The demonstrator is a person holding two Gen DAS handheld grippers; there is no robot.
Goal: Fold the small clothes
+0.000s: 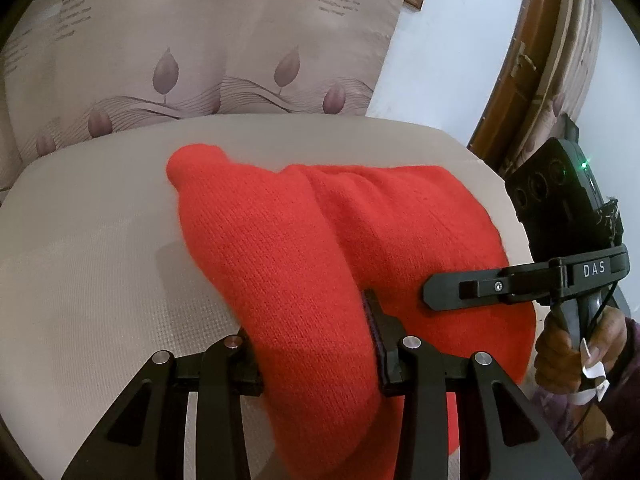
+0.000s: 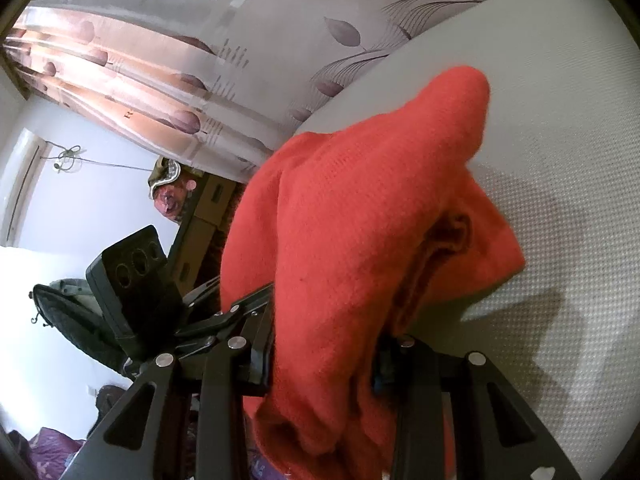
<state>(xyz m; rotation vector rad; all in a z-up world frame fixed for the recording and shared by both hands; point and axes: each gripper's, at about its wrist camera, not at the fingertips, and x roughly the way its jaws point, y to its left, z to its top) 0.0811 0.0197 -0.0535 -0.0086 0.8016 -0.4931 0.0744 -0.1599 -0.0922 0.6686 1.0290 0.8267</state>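
A red knitted garment (image 1: 304,240) lies bunched on the white textured table (image 1: 92,264), its near edge lifted. My left gripper (image 1: 312,344) is shut on a thick fold of that edge, with the cloth filling the gap between its pads. My right gripper (image 1: 460,290) reaches in from the right over the garment, held by a person's hand (image 1: 568,344). In the right wrist view the red garment (image 2: 360,220) hangs in folds from my right gripper (image 2: 320,360), which is shut on it. The left gripper (image 2: 240,304) grips the same edge just to the left.
A beige curtain (image 1: 200,40) with a leaf print hangs behind the table. A curved wooden frame (image 1: 520,60) stands at the right against a pale wall. The white table top (image 2: 560,160) stretches beyond the garment. Dark bags and cloth (image 2: 76,320) sit off the table's side.
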